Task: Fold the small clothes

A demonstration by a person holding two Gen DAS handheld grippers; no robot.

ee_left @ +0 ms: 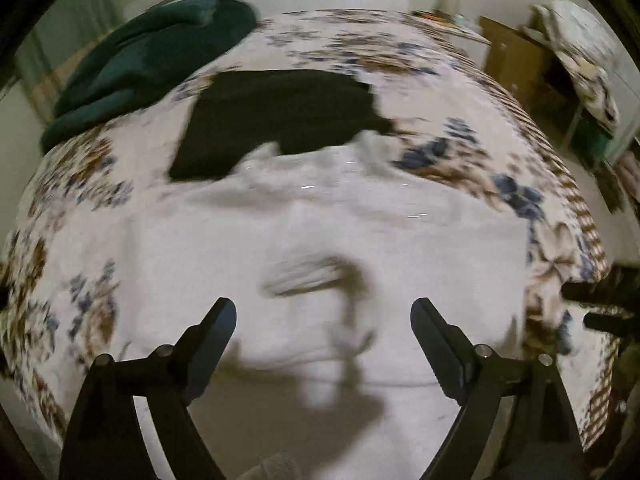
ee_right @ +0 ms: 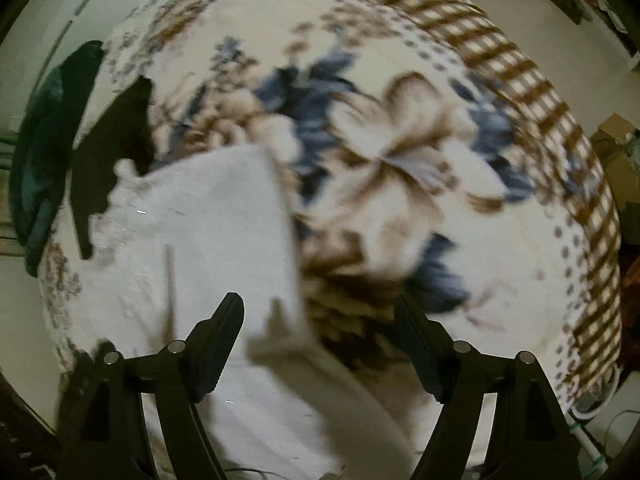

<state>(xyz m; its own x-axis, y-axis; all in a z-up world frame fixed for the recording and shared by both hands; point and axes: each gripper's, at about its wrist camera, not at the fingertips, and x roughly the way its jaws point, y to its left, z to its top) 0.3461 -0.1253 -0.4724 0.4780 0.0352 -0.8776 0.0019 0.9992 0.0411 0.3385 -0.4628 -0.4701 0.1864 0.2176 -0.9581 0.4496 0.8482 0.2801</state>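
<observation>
A white garment (ee_left: 320, 232) lies spread flat on the floral bedspread (ee_left: 460, 160), its far edge ruffled. My left gripper (ee_left: 324, 312) is open and empty, hovering over the garment's near middle. The garment also shows in the right wrist view (ee_right: 208, 232), with its right edge running down between the fingers. My right gripper (ee_right: 320, 312) is open and empty above that right edge. A black folded garment (ee_left: 276, 116) lies just beyond the white one and shows at the left of the right wrist view (ee_right: 116, 140). Both views are motion-blurred.
A dark green blanket (ee_left: 152, 60) is heaped at the bed's far left, also at the left rim of the right wrist view (ee_right: 44, 152). The bedspread's brown checked border (ee_right: 540, 96) marks the right bed edge. A cluttered wooden cabinet (ee_left: 516, 64) stands beyond.
</observation>
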